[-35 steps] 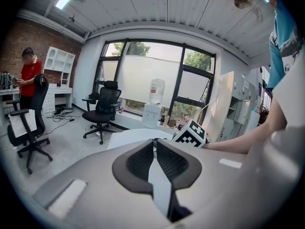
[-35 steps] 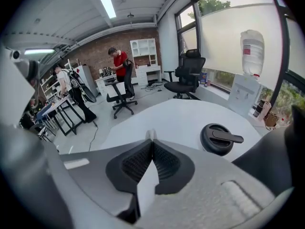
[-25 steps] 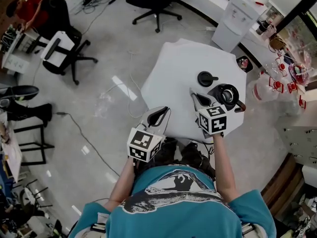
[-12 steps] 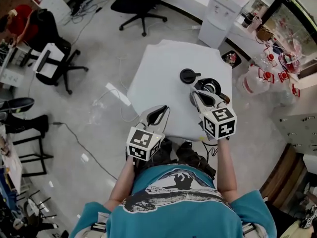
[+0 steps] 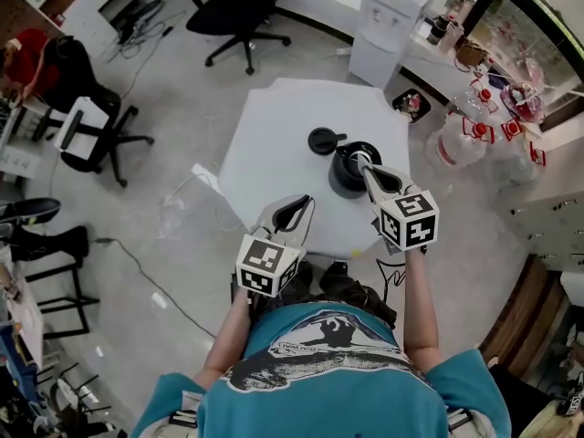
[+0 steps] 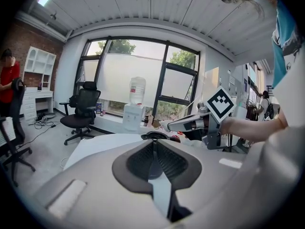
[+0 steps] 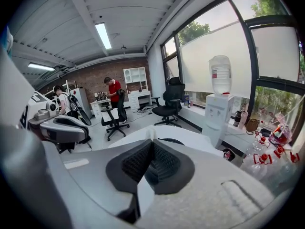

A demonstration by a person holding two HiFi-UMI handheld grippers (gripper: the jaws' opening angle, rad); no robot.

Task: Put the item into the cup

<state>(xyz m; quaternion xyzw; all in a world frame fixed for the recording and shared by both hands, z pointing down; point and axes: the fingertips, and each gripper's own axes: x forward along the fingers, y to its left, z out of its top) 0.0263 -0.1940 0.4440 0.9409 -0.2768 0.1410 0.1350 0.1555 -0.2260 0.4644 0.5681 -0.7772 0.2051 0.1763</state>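
Observation:
A black cup [image 5: 345,173] stands on the white table [image 5: 283,135], near its right side, with a black lid [image 5: 323,140] lying just beyond it. My right gripper [image 5: 362,160] is shut, and its white tips hang over the cup's mouth. Whether something small is pinched between them cannot be made out. A black round rim [image 7: 170,140] shows just past those tips in the right gripper view. My left gripper [image 5: 306,203] is shut and empty at the table's near edge, left of the cup. From the left gripper view the right gripper [image 6: 172,125] reaches in above a black rim [image 6: 153,135].
Past the table stands a white water dispenser [image 5: 383,18] and a black office chair [image 5: 239,9]. Another chair [image 5: 91,126] is at the left. Large water bottles [image 5: 456,144] sit on the floor at the right. A cable [image 5: 182,190] trails over the floor on the left.
My right gripper has travelled forward and up, from beside the cup to over its mouth. The left gripper has also advanced along the table's near edge. Both stay shut.

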